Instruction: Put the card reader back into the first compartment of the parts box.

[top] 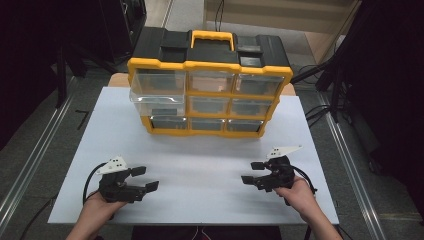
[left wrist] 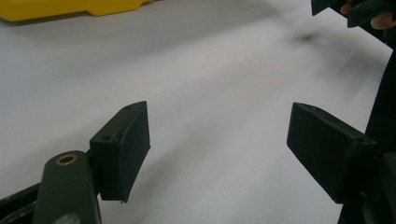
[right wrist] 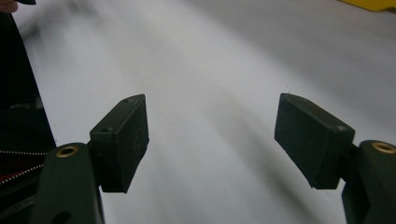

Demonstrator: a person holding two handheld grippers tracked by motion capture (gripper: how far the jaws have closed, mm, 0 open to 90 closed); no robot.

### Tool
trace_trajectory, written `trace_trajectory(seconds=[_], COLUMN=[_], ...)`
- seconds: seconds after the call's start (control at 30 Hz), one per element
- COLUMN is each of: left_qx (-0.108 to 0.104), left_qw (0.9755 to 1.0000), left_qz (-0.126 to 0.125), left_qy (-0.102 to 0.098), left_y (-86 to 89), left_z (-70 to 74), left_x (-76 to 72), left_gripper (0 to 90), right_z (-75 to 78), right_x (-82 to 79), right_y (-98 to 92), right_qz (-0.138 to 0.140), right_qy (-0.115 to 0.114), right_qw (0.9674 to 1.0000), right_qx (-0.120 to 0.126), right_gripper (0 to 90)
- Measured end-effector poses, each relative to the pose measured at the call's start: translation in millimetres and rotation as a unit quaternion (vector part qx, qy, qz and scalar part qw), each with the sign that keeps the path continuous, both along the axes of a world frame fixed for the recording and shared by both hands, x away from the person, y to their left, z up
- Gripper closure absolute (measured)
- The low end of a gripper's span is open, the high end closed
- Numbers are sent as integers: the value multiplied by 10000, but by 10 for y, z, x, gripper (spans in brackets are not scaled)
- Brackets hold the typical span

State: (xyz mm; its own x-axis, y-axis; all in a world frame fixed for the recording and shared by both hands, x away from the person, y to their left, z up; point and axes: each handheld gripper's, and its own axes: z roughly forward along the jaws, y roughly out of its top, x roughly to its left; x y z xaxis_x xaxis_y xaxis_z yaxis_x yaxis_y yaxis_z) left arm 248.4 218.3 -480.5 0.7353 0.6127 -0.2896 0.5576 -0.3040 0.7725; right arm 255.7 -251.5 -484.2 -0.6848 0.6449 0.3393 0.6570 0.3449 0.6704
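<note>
A yellow and black drawer cabinet (top: 210, 85) with clear drawers stands at the back of the white table (top: 200, 165). Its top-left drawer (top: 156, 85) is pulled out toward me. My left gripper (top: 145, 178) rests low at the front left, held by a hand, jaws wide apart with nothing between them. My right gripper (top: 252, 172) sits at the front right in the other hand, also open and empty. In the left gripper view my left gripper (left wrist: 217, 140) points over bare table toward the right gripper (left wrist: 355, 9). In the right gripper view, my right gripper (right wrist: 212, 135) frames bare white surface.
The cabinet's yellow base (left wrist: 65, 8) edges the top of the left gripper view. Metal rails (top: 30, 160) run along the floor on both sides of the table. Dark stands and cables (top: 325, 110) crowd the right side behind the table.
</note>
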Motion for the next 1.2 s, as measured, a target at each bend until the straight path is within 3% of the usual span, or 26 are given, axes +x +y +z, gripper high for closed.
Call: trace_trajectory(seconds=[0.63,1.2], left_qx=[14,14], left_qw=[10000,10000], left_qz=[-31,-58], left_qy=[-15,-16], left_y=[-4,-10], left_z=[-1,1], left_x=[-1,-5], left_gripper=[226,227], right_z=[-53,-75], right_x=[-85,-70], right_y=[-197,-168], right_qz=[-290,-218], right_qy=[-23,26], right_qw=[9996,9997], right_qx=[-13,-60], right_gripper=[242,242])
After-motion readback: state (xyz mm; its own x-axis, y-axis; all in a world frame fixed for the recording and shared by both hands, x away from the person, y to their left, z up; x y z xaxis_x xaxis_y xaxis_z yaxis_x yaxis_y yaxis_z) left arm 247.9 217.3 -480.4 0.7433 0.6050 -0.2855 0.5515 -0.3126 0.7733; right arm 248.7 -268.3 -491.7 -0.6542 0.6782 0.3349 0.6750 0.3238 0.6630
